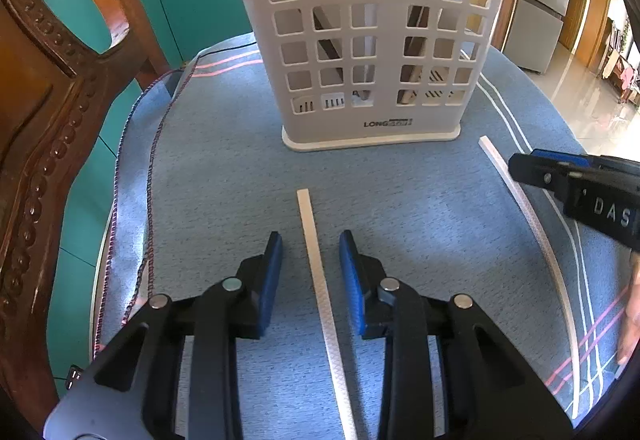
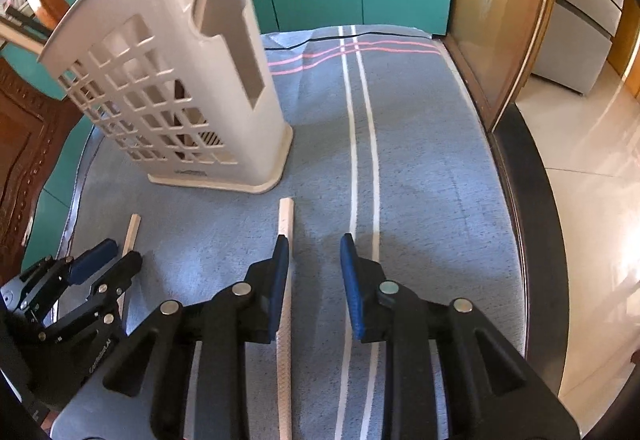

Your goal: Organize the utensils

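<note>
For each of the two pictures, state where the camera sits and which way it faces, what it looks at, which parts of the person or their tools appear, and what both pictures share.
Left wrist view: on the left tool, facing forward and down; a white chopstick lies untouched between its open jaws, white holder ahead; right tool and part of a hand at the right edge.
Right wrist view: on the right tool, facing forward and down; second chopstick beside its left finger; left tool lower left.
Shared: holder, both chopsticks, blue cloth.
</note>
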`<state>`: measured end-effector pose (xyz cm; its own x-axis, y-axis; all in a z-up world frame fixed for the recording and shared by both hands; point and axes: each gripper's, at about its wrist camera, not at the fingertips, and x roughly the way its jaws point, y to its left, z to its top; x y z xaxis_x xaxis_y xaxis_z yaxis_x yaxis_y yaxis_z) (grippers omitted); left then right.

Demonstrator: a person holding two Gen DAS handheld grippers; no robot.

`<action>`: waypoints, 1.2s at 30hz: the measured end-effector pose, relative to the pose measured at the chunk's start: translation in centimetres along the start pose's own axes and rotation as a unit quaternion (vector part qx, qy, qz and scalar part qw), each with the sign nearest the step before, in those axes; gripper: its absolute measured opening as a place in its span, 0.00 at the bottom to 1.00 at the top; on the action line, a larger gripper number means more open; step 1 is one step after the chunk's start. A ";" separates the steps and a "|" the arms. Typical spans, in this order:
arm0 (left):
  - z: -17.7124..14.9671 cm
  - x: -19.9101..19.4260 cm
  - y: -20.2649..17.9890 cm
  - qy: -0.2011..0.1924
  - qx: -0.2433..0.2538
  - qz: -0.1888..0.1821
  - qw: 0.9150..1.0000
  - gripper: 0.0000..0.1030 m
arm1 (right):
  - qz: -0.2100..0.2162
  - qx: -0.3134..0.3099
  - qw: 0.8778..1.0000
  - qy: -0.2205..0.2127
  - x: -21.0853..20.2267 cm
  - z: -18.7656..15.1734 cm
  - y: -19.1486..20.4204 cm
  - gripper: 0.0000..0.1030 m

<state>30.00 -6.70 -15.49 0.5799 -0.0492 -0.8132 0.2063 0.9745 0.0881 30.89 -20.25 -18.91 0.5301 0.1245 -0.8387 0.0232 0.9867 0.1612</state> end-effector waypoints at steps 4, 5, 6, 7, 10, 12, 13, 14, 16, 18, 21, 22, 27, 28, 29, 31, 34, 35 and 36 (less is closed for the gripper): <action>0.0 -0.2 -0.8 0.000 0.007 -0.006 1.000 0.17 | 0.003 -0.013 1.000 0.002 0.2 -0.6 1.2 0.26; 0.0 -0.2 -0.9 0.000 0.009 -0.004 1.000 0.16 | 0.004 -0.016 1.000 0.003 0.2 -0.8 1.5 0.26; 0.0 -0.2 -1.1 0.000 0.011 -0.004 1.000 0.15 | 0.004 -0.019 1.000 0.004 0.2 -0.9 1.8 0.26; -0.1 -0.3 -1.3 0.000 0.011 -0.005 1.000 0.13 | 0.004 -0.022 1.000 0.005 0.4 -0.9 1.8 0.26; -0.1 -0.4 -1.5 0.000 0.011 -0.008 1.000 0.11 | 0.000 -0.035 0.999 0.012 0.7 -1.2 2.5 0.26; -0.2 -0.5 -1.6 0.001 0.011 -0.010 1.000 0.11 | -0.002 -0.045 0.999 0.010 0.7 -1.4 2.8 0.22; -0.2 -0.6 -1.6 0.001 0.009 -0.013 1.000 0.11 | 0.001 -0.051 0.999 0.009 0.7 -1.5 3.0 0.18; -0.2 -0.6 -1.6 0.001 0.008 -0.016 1.000 0.10 | 0.006 -0.055 0.998 0.010 0.7 -1.5 3.2 0.12; -0.2 -0.8 -1.7 0.000 0.007 -0.021 1.000 0.10 | 0.015 -0.062 0.998 0.010 0.5 -1.8 3.7 0.09; -0.3 -1.1 -1.7 -0.005 0.005 -0.025 1.000 0.09 | 0.029 -0.063 0.998 0.010 0.2 -2.0 3.9 0.08; -0.2 -2.0 -1.5 -0.013 -0.005 -0.043 0.999 0.09 | 0.059 -0.062 0.996 0.003 -0.3 -2.1 4.6 0.08; -0.1 -2.3 -1.2 -0.016 -0.010 -0.054 0.998 0.09 | 0.064 -0.061 0.996 0.001 -0.6 -1.9 4.7 0.08; 0.1 -2.1 -0.3 -0.012 -0.028 -0.058 0.998 0.09 | 0.042 -0.043 0.998 0.002 -0.6 -1.4 3.8 0.17; 0.1 -1.9 -0.2 -0.006 -0.030 -0.056 0.998 0.11 | 0.039 -0.041 0.998 0.003 -0.5 -1.5 3.7 0.20; 0.1 -1.6 -0.1 -0.001 -0.030 -0.054 0.998 0.15 | 0.039 -0.041 0.998 0.004 -0.6 -1.5 3.6 0.25; 0.0 -1.1 -0.3 0.008 -0.027 -0.048 0.998 0.23 | 0.039 -0.049 0.998 0.004 -0.6 -1.6 4.0 0.29; 0.0 -0.3 -0.5 0.017 -0.022 -0.038 0.999 0.27 | 0.027 -0.073 0.997 0.003 -0.3 -2.1 4.9 0.30; 0.1 -0.1 -0.5 0.017 -0.020 -0.035 0.999 0.27 | 0.018 -0.082 0.996 0.002 -0.1 -2.3 5.3 0.30; 0.2 -0.1 -0.5 0.018 -0.020 -0.034 0.999 0.27 | 0.008 -0.089 0.996 0.003 0.1 -2.4 5.6 0.30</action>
<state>29.99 -7.22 -15.35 0.5372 -0.1094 -0.8363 0.2134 0.9769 0.0093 29.01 -14.45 -19.35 0.5235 0.1410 -0.8403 -0.1356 0.9874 0.0812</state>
